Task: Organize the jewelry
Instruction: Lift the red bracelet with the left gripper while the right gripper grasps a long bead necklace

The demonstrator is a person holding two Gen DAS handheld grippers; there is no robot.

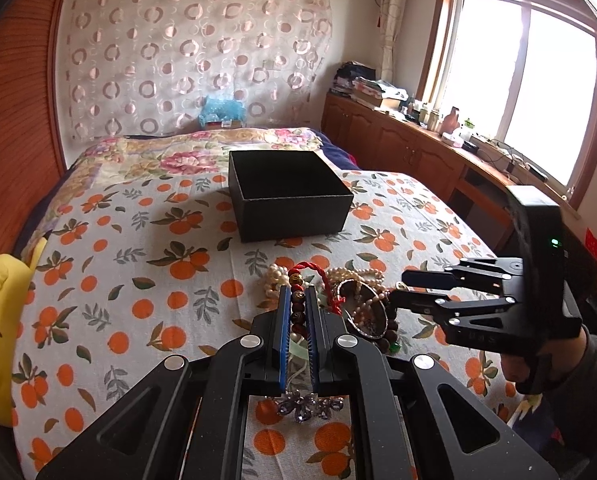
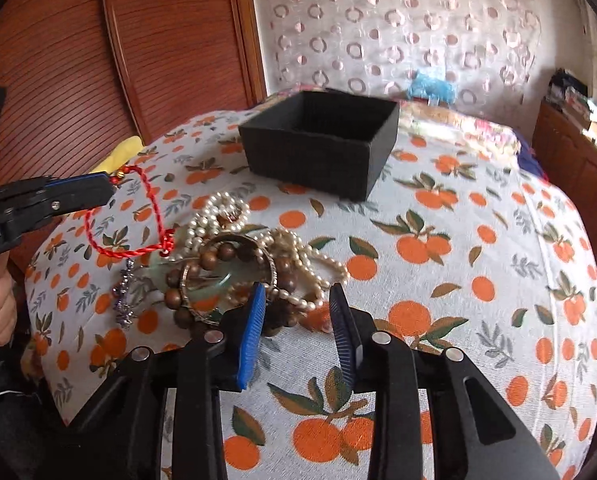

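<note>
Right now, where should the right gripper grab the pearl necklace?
Probably the loose pearl necklace loop on the pile's right edge, coming from above. That strand lies alone on the bedspread, clear of the wooden beads and bangle. The right gripper is open just in front of it.

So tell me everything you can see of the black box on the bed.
The black box is square and open-topped, no lid in view, with straight matte walls that look like textured card. Its inside is dark and, as far as both views show, holds nothing. It sits flat and upright on the orange-print bedspread, beyond the jewelry pile and clear of it. Nothing touches it but the bedspread beneath; neither tool is near it.
</note>
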